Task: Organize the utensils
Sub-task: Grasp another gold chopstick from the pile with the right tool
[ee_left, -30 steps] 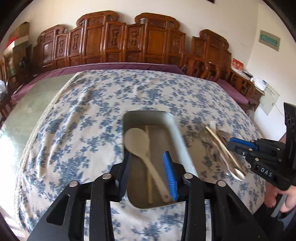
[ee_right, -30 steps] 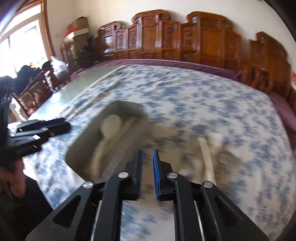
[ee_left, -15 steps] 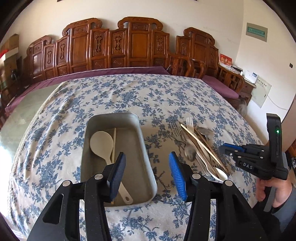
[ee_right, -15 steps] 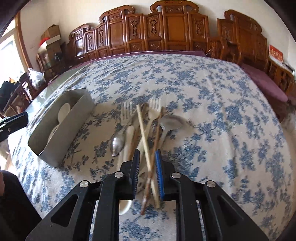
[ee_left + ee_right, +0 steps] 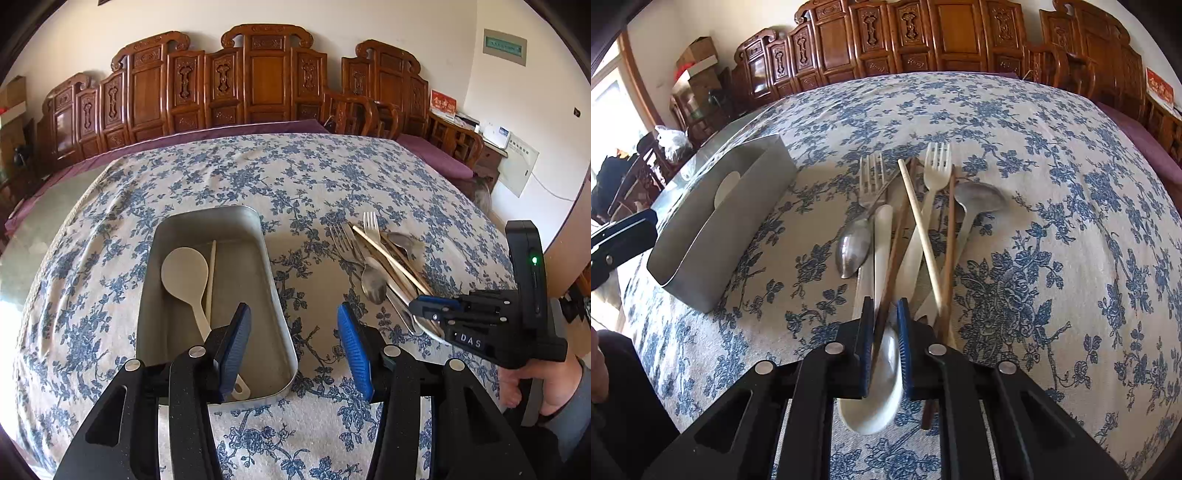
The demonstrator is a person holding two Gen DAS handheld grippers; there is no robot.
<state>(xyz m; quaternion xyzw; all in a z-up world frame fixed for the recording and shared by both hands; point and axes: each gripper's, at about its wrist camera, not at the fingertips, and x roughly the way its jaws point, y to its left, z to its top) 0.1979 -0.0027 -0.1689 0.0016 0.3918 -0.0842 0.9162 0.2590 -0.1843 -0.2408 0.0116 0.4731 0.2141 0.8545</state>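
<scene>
A metal tray [image 5: 207, 215] holds a white rice spoon [image 5: 184, 269] and a pale chopstick [image 5: 211, 273]. My left gripper [image 5: 293, 321] hangs open over the tray's near right corner, nothing between its pads. To the right lies a pile of utensils [image 5: 380, 258]: forks, spoons and chopsticks. My right gripper [image 5: 884, 314] is down at the pile's near end, shut on a dark brown chopstick [image 5: 897, 243]. A white spoon [image 5: 882, 384] lies under its jaws. A pale chopstick [image 5: 919, 229], a white fork [image 5: 936, 162] and a metal spoon [image 5: 854, 251] lie beside it.
The table wears a blue-flowered cloth [image 5: 1052, 221] with bare room to the right of the pile. The tray [image 5: 727, 229] stands a short way left of the pile. Carved wooden chairs [image 5: 258, 81] line the far side. A person's hand [image 5: 546, 384] holds the right gripper.
My right gripper came down onto the pile and its jaws closed on the brown chopstick. My left gripper slid right off the rice spoon and its jaws widened.
</scene>
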